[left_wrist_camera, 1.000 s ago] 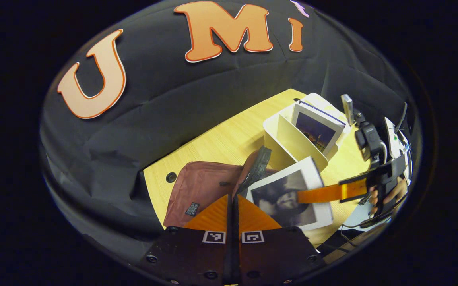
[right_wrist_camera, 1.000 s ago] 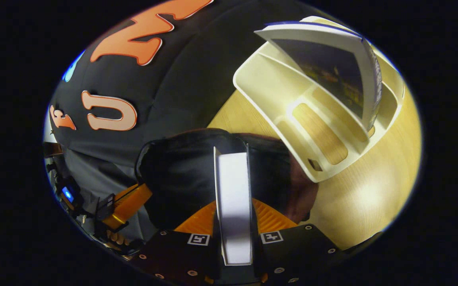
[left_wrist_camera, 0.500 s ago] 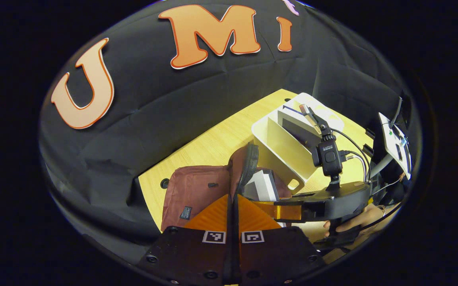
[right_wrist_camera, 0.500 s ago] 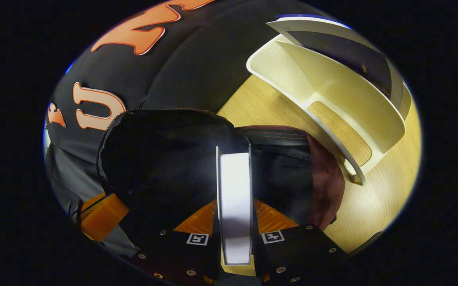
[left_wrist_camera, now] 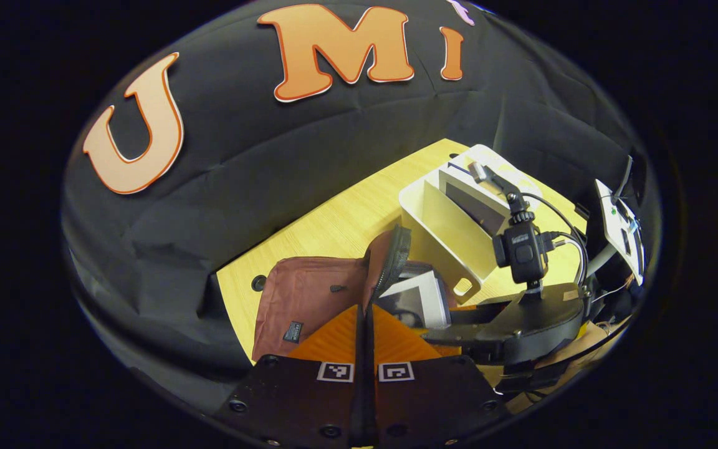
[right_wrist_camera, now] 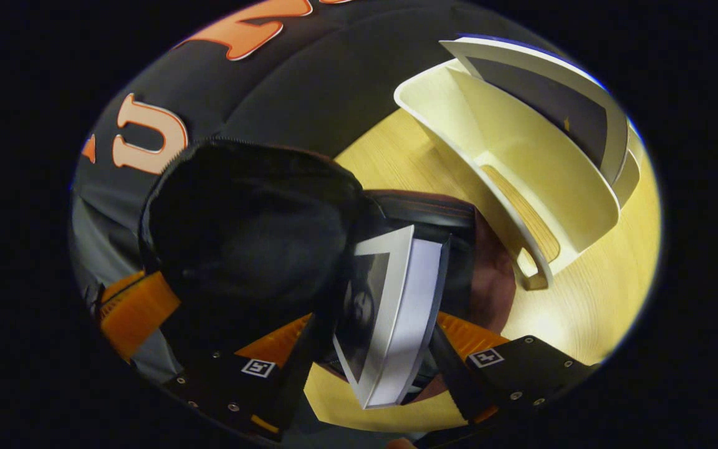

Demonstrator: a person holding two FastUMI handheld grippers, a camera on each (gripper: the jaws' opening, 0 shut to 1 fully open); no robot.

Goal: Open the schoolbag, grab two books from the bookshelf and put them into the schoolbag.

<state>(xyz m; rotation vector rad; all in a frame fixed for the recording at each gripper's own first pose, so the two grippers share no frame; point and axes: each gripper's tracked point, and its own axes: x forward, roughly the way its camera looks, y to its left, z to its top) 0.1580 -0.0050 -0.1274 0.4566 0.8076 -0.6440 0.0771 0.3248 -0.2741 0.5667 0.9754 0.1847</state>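
The maroon schoolbag [left_wrist_camera: 309, 299] lies on the wooden table, and my left gripper [left_wrist_camera: 365, 312] is shut on the edge of its raised flap [left_wrist_camera: 390, 255]. A white book [left_wrist_camera: 421, 293] stands tilted in the bag's mouth. My right gripper [left_wrist_camera: 443, 324] reaches in from the right. In the right gripper view the same book [right_wrist_camera: 396, 299] leans between the spread fingers of my right gripper [right_wrist_camera: 374, 321], which is open. The flap's dark lining [right_wrist_camera: 247, 218] rises on the left. Behind it, the white bookshelf [right_wrist_camera: 508, 156] holds another book [right_wrist_camera: 552, 106].
The bookshelf [left_wrist_camera: 446, 231] stands just right of the bag, with an empty slot nearest it. Bare table [left_wrist_camera: 334, 224] stretches to the black cloth wall behind. A hand and cables show at the far right.
My right gripper carried the white book down into the bag's mouth, then spread its fingers. The book now leans loose. The left gripper keeps the flap up.
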